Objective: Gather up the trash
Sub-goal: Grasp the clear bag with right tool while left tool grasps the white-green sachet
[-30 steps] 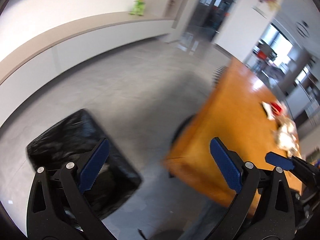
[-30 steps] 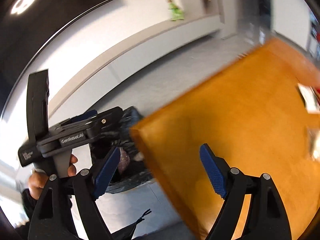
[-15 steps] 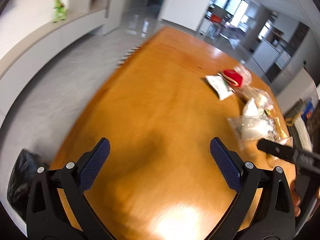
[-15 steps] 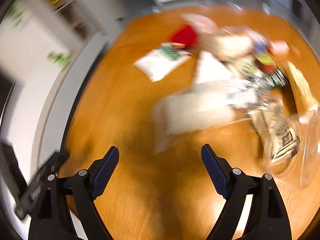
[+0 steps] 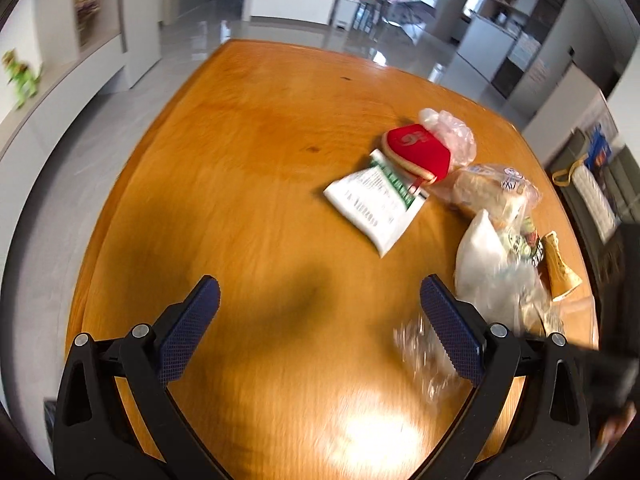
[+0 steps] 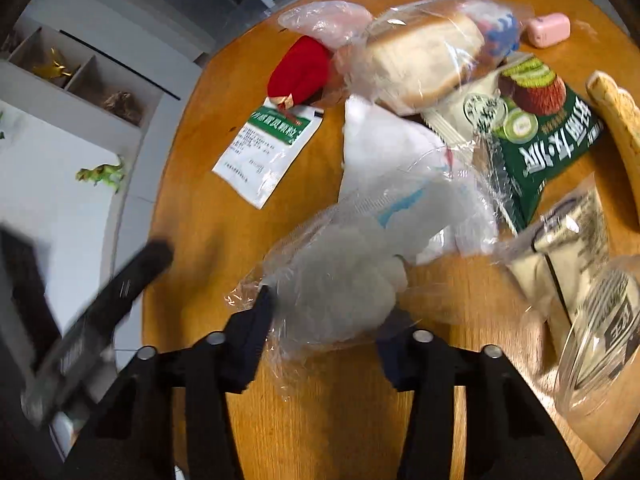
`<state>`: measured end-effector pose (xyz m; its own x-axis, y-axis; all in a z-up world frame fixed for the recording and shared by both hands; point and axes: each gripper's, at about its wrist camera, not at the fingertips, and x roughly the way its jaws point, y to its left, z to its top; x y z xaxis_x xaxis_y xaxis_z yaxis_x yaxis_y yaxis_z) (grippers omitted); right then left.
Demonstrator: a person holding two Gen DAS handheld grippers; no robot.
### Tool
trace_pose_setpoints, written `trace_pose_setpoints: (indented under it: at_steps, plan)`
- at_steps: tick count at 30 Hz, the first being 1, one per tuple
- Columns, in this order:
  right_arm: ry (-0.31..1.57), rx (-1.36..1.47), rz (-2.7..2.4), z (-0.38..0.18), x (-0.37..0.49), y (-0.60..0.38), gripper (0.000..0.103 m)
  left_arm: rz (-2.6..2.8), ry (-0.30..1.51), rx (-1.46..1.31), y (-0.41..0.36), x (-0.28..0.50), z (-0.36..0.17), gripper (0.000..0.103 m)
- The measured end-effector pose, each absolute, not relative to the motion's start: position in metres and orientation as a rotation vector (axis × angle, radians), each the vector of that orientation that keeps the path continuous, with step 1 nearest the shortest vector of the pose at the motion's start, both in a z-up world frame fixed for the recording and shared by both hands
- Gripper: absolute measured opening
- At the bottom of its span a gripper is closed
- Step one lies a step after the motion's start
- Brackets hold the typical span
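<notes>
Trash lies on the orange wooden table (image 5: 248,184). My right gripper (image 6: 328,328) is open with its jaws on either side of a clear plastic bag holding white wadding (image 6: 340,280). Beyond it lie a white sachet with green print (image 6: 268,152), a red pouch (image 6: 300,68), a bagged bread loaf (image 6: 420,60) and a green snack packet (image 6: 536,136). My left gripper (image 5: 320,328) is open and empty above bare table. The white sachet (image 5: 372,204), the red pouch (image 5: 420,150) and the bread bag (image 5: 488,192) lie ahead to its right.
A pink box (image 6: 548,30) sits at the table's far side. More clear wrappers (image 6: 592,280) lie at the right. A wall shelf with a green toy dinosaur (image 6: 102,174) stands to the left. Grey floor (image 5: 72,160) lies left of the table.
Both grippers have swung from the black trash bag on the floor to over the table. The right gripper has come down around the clear plastic bag.
</notes>
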<state>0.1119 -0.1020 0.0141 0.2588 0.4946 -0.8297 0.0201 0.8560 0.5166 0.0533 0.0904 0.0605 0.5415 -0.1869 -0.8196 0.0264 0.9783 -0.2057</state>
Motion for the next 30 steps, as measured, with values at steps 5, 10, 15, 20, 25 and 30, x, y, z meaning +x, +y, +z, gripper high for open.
trace_pose_setpoints:
  at_steps: [5, 10, 15, 20, 25, 30]
  plan:
    - [1.270, 0.443, 0.401, 0.029, 0.093, -0.114, 0.045, -0.199, 1.045, -0.064, 0.058, 0.103, 0.053, 0.097]
    - [1.261, 0.411, 0.421, 0.036, 0.091, -0.116, 0.045, -0.250, 1.095, 0.052, 0.028, 0.146, 0.037, 0.097]
    - [1.266, 0.430, 0.422, 0.034, 0.087, -0.131, 0.045, -0.220, 1.140, 0.118, 0.012, 0.164, 0.015, 0.096]
    - [1.259, 0.438, 0.435, 0.035, 0.088, -0.134, 0.045, -0.221, 1.098, 0.082, 0.007, 0.156, 0.021, 0.055]
    - [1.224, 0.429, 0.449, 0.046, 0.075, -0.136, 0.045, -0.262, 1.135, -0.130, 0.026, 0.149, 0.029, 0.018]
    - [1.197, 0.425, 0.458, 0.055, 0.055, -0.140, 0.045, -0.325, 1.162, -0.295, 0.034, 0.123, 0.027, 0.014]
